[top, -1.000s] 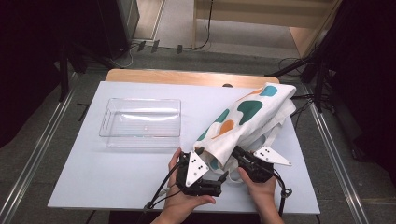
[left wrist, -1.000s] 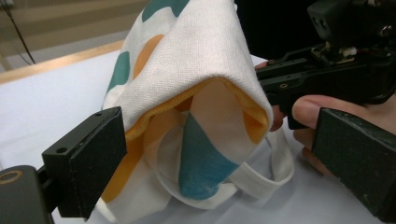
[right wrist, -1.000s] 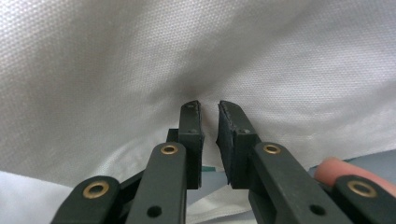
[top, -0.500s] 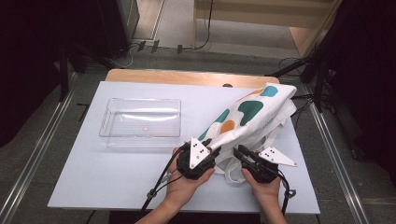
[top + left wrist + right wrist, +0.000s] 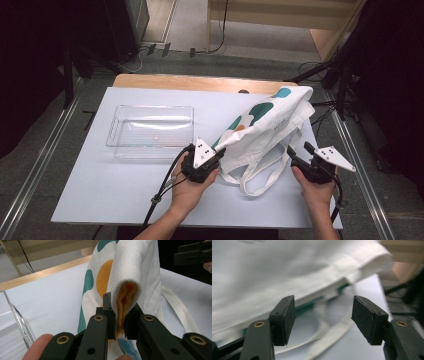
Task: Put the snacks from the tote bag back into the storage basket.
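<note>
My left tool [image 5: 216,156] is clamped on a fold of the tote bag [image 5: 265,125]: in the left gripper view its jaws have just been closing and now pinch the white cloth [image 5: 125,315], whose orange inner face bulges up between the pads. My right tool [image 5: 296,156] stands with its jaws apart; they have just been opening, and in the right gripper view nothing sits between the pads [image 5: 287,317], only the bag's blurred white edge [image 5: 312,272] and a strap loop [image 5: 329,337] beyond them.

The tote bag lies on the right half of the white worktop [image 5: 110,185], running from my left tool up toward the far right corner, white with teal and orange patches. Its straps [image 5: 260,175] curl on the worktop between my two hands. My right tool is off the bag's near right edge, close to it but apart.

To the left, well apart from the bag, a clear plastic tray [image 5: 152,131] sits on the worktop.
</note>
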Demonstrator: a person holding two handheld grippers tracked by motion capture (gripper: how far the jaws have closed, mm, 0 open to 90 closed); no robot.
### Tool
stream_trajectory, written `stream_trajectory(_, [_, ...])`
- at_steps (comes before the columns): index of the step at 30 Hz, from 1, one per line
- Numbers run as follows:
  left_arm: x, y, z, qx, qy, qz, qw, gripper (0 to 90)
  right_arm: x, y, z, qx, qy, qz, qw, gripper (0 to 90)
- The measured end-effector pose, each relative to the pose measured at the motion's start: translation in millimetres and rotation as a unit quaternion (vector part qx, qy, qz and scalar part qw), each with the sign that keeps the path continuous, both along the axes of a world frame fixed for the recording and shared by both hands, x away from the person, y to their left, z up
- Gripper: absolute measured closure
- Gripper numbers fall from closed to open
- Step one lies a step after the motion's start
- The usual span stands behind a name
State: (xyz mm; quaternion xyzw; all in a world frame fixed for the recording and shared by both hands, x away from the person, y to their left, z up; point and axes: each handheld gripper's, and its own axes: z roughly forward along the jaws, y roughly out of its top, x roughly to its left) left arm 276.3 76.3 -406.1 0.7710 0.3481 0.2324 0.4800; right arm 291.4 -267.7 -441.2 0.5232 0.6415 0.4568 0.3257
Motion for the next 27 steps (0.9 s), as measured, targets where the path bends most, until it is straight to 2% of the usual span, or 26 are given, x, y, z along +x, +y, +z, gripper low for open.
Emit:
stream_trajectory(1, [0.5, 0.4, 0.1, -0.002, 0.001, 0.002, 1.0000, 83.6, 7.8, -2.8, -2.5, -0.007, 0.007, -0.013, 0.9999, 36.1])
stream_trajectory(2, [0.5, 0.4, 0.1, -0.002, 0.001, 0.002, 1.0000, 83.4, 7.8, -2.8, -2.5, -0.007, 0.007, -0.013, 0.9999, 36.1])
stream_trajectory(3, [2.7, 2.7, 0.8, -0.006, 0.005, 0.005, 1.0000, 83.4, 26.1, -8.1, -10.9, -0.012, 0.028, -0.038, 0.9988, 35.0])
stream_trajectory(5, [4.2, 4.7, 1.2, -0.007, 0.008, 0.005, 0.9999, 83.4, 30.0, -9.4, -13.1, -0.012, 0.032, -0.039, 0.9987, 34.3])
stream_trajectory(7, [5.9, 7.2, 0.9, -0.007, 0.012, 0.003, 0.9999, 83.2, 49.3, -12.6, -24.8, 0.014, 0.067, -0.041, 0.9969, 28.9])
stream_trajectory(9, [7.0, 9.0, 0.5, -0.006, 0.013, 0.004, 0.9999, 83.1, 57.8, -13.0, -29.6, 0.014, 0.086, -0.046, 0.9952, 26.3])
stream_trajectory(12, [8.4, 11.2, 0.1, -0.011, 0.018, 0.003, 0.9998, 83.0, 62.8, -12.7, -32.3, 0.021, 0.090, -0.041, 0.9949, 25.7])
stream_trajectory(13, [8.7, 11.6, 0.0, -0.012, 0.018, 0.003, 0.9998, 82.9, 62.8, -12.2, -31.7, 0.027, 0.088, -0.028, 0.9954, 25.8])
stream_trajectory(14, [8.7, 11.6, 0.0, -0.012, 0.018, 0.003, 0.9998, 82.9, 62.8, -12.2, -31.7, 0.027, 0.088, -0.028, 0.9954, 25.8])
stream_trajectory(16, [8.9, 11.5, -0.2, -0.013, 0.018, 0.004, 0.9997, 82.8, 62.8, -8.7, -32.6, 0.034, 0.097, -0.007, 0.9947, 25.8])
stream_trajectory(17, [8.8, 10.9, -0.2, -0.013, 0.018, 0.004, 0.9997, 82.8, 63.9, -2.6, -34.3, 0.017, 0.113, 0.005, 0.9934, 26.0])
stream_trajectory(19, [8.5, 10.4, 0.0, -0.012, 0.018, 0.004, 0.9998, 82.6, 65.0, -0.8, -34.8, 0.008, 0.118, 0.008, 0.9929, 25.4])
stream_trajectory(20, [8.2, 10.1, 0.1, -0.011, 0.017, 0.005, 0.9998, 82.6, 68.8, 2.8, -35.5, -0.009, 0.146, 0.006, 0.9893, 24.9])
stream_trajectory(21, [8.1, 9.9, 0.3, -0.010, 0.017, 0.005, 0.9998, 82.5, 72.1, 4.8, -36.9, -0.020, 0.163, 0.002, 0.9864, 27.0])
stream_trajectory(22, [8.0, 9.9, 0.5, -0.009, 0.018, 0.005, 0.9998, 82.4, 74.7, 6.6, -37.9, -0.032, 0.171, 0.000, 0.9848, 31.0])
stream_trajectory(23, [8.1, 9.9, 0.5, -0.009, 0.018, 0.006, 0.9998, 82.4, 78.0, 8.8, -38.8, -0.049, 0.181, -0.016, 0.9821, 34.0])
stream_trajectory(24, [8.4, 9.9, 0.3, -0.010, 0.018, 0.006, 0.9998, 82.4, 78.0, 8.8, -38.8, -0.049, 0.181, -0.016, 0.9821, 34.0])
stream_trajectory(25, [8.8, 10.3, 0.4, -0.011, 0.019, 0.006, 0.9997, 82.3, 79.9, 8.4, -39.4, -0.049, 0.190, -0.024, 0.9802, 35.3])
stream_trajectory(27, [9.6, 11.7, 0.6, -0.012, 0.019, 0.009, 0.9997, 82.2, 80.3, 4.6, -39.4, -0.043, 0.187, -0.050, 0.9801, 35.4])
